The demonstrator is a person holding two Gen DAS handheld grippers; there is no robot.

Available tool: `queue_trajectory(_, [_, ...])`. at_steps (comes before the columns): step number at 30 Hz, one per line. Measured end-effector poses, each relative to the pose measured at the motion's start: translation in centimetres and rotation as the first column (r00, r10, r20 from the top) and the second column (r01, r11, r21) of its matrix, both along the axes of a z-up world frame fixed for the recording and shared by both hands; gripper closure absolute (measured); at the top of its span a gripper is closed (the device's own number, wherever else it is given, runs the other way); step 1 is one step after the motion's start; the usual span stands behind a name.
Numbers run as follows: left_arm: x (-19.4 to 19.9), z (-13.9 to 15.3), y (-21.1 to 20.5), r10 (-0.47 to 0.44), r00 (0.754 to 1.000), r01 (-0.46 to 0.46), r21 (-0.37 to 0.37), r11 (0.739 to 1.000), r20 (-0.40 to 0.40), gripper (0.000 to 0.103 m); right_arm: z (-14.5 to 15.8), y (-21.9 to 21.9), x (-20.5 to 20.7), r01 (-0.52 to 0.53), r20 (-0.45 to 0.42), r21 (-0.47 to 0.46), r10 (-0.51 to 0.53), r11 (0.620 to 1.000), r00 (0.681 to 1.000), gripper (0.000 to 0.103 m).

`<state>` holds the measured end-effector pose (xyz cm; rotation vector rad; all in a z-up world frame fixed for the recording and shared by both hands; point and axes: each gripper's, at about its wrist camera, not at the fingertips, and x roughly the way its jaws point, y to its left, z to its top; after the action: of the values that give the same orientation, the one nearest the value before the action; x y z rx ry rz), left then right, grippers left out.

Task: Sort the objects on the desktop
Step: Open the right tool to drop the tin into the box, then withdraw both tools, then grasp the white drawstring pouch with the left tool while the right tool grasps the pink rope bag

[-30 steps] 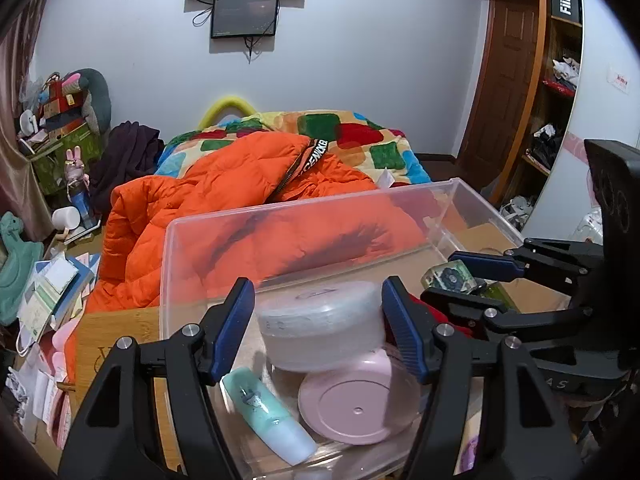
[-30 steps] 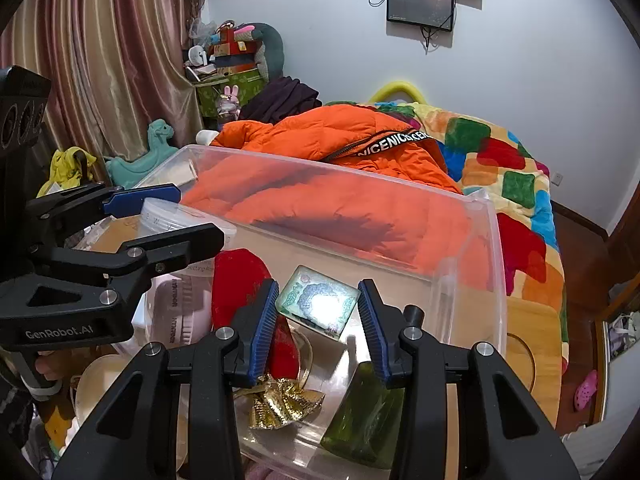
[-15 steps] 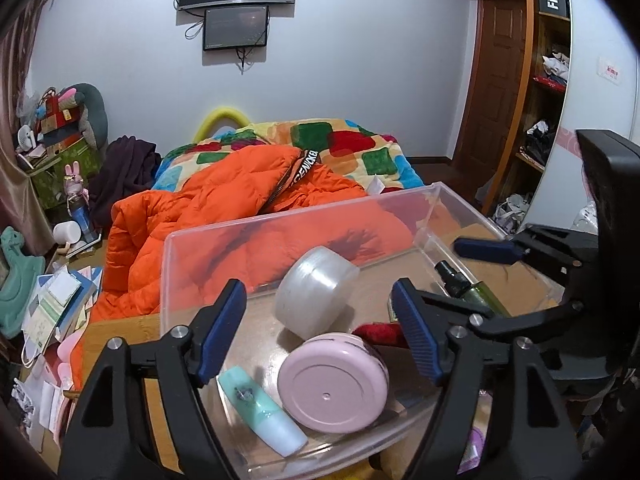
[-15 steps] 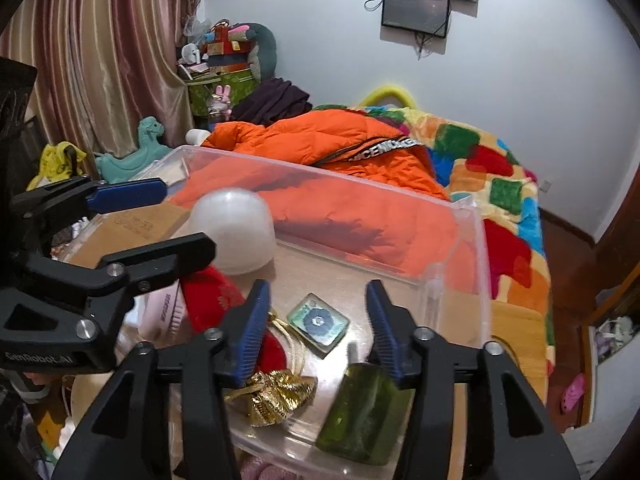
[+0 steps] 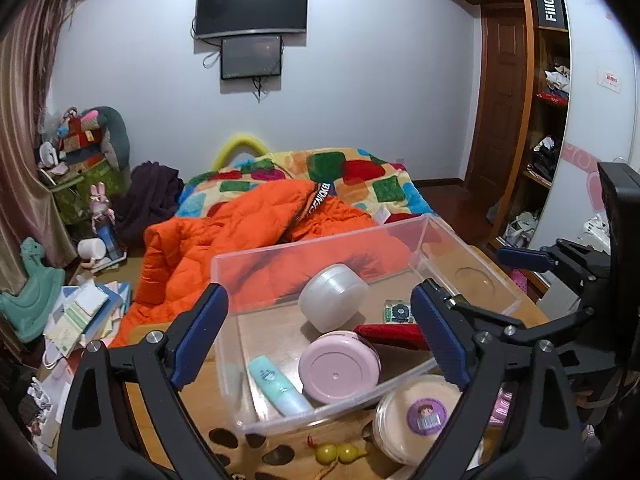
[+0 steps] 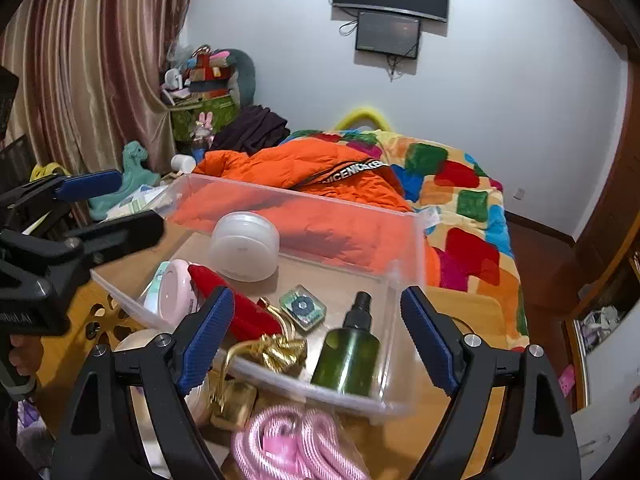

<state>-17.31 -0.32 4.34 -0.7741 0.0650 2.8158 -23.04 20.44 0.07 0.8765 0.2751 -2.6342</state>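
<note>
**Operator:** Report gripper state and bin contents

**Technician:** Left gripper (image 5: 320, 340) is spread wide and holds nothing; right gripper (image 6: 316, 338) likewise, fingers far apart and empty. Both hover above the near edge of the clear bin (image 5: 320, 246), which sits on the tabletop (image 5: 200, 412). Inside the bin: a white jar (image 5: 333, 297) lying tilted on its side near the back wall, a pink round case (image 5: 339, 366), a mint tube (image 5: 279, 385), a red case (image 6: 234, 306), a small square box (image 6: 303, 309) and a green spray bottle (image 6: 349, 350)

**Operator:** What remains outside?

**Technician:** A cream-lidded tub (image 5: 420, 418) touching the bin's near wall, a pair of yellow gourd charms (image 5: 339, 453), a coil of pink rope (image 6: 296, 444) and a gold ribbon piece (image 6: 266, 350) draped over the bin rim

**Operator:** Handling notes for the tub?

**Technician:** Judged rigid and light, with a smooth wall that may slip; grip it across the side wall below the lid, not by the lid edge. The rope is soft and will sag, so pinch the bundle at its centre. The charms are small; take them by the cord

**Operator:** View differences?

**Technician:** Only the right wrist view shows the spray bottle, rope and gold ribbon. Only the left wrist view shows the charms and the tub's label
</note>
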Motion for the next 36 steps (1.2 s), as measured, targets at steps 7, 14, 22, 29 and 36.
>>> queue_trajectory(7, [2.7,1.0,-1.0,0.049,0.998,-0.050,-0.007,0.999,-0.046,0.004,0.8,2.9,3.1,0.141,-0.090,0.041,-0.137,0.989,0.986,0.017])
queue_trajectory(14, [4.9,0.0,-2.0,0.090,0.996,-0.090,0.010,0.996,-0.015,0.004,0.6,5.4,5.3,0.189,-0.068,0.005,-0.188,0.982,0.980,0.016])
queue_trajectory(22, [7.6,-3.0,-2.1,0.119,0.992,-0.119,-0.018,0.993,0.041,0.004,-1.3,6.4,7.7,0.235,-0.037,-0.031,-0.236,0.971,0.971,0.014])
queue_trajectory(29, [9.8,-5.3,-3.2,0.131,0.981,-0.146,0.097,0.985,0.147,0.004,-3.0,7.3,9.7,0.241,-0.001,-0.097,-0.242,0.966,0.970,0.006])
queue_trajectory(36, [12.8,-6.5,-0.6,0.103,0.983,-0.118,0.090,0.989,0.153,0.004,-4.6,7.8,10.1,0.233,0.049,-0.111,-0.228,0.966,0.972,0.006])
